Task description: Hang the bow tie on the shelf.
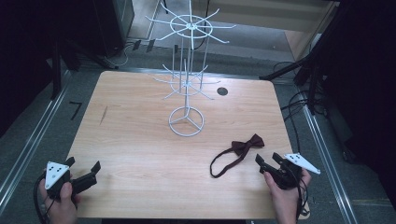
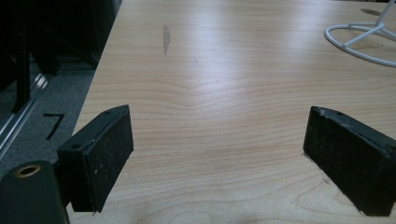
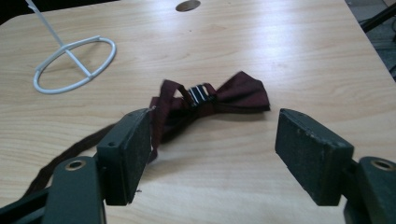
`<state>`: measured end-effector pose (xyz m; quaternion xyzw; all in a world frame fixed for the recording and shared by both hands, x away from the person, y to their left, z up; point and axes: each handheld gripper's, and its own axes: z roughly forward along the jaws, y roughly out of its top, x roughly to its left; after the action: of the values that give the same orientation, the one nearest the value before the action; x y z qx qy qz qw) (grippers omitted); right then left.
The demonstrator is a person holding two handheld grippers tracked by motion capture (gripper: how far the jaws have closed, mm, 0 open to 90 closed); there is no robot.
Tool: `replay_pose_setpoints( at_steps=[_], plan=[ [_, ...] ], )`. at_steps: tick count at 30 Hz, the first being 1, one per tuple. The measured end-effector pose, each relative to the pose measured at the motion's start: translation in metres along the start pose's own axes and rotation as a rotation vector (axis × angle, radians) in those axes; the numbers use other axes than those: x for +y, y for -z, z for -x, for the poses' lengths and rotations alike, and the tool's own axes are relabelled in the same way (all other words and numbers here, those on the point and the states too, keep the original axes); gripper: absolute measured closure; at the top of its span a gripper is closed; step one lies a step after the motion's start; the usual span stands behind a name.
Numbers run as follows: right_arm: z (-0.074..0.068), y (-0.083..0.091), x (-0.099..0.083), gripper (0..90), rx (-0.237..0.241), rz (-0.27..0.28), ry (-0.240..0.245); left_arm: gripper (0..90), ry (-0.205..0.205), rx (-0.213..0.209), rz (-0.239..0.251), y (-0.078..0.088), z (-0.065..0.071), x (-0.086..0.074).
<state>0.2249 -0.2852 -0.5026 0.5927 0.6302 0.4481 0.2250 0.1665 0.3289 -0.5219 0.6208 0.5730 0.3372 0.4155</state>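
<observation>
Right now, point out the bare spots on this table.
Free: the left half, between the left gripper and the white rack; the far right corner beyond the bow tie. Crowded: near the right gripper, where the strap loops.

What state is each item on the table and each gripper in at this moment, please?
Bow tie: flat on the table, strap looped, not gripped.
Wire rack: upright, arms bare.
Left gripper: open, holding nothing.
Right gripper: open, fingers near the bow tie.
</observation>
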Motion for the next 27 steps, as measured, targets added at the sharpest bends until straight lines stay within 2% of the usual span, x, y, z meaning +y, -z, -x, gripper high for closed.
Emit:
replay_pose_setpoints(
  at_steps=[6, 16, 19, 23, 27],
  plan=[
    [-0.012, -0.013, 0.010, 26.3, 0.005, -0.010, 0.026, 8.8, 0.002, 0.000, 0.001, 0.000, 0.000, 0.000],
    [-0.023, -0.035, 0.019, 27.4, -0.012, -0.051, 0.021, 8.8, 0.004, -0.004, 0.004, 0.000, 0.000, 0.000],
    [-0.025, -0.041, 0.017, 28.3, -0.016, -0.073, 0.021, 8.8, 0.004, -0.005, 0.005, 0.000, 0.000, 0.000],
    [-0.030, -0.049, 0.010, 34.0, -0.016, -0.115, 0.020, 8.8, 0.005, -0.007, 0.003, 0.000, -0.001, 0.000],
    [-0.031, -0.054, -0.001, 38.6, 0.005, -0.148, 0.011, 8.8, 0.006, -0.008, 0.003, 0.000, -0.001, 0.000]
  ],
)
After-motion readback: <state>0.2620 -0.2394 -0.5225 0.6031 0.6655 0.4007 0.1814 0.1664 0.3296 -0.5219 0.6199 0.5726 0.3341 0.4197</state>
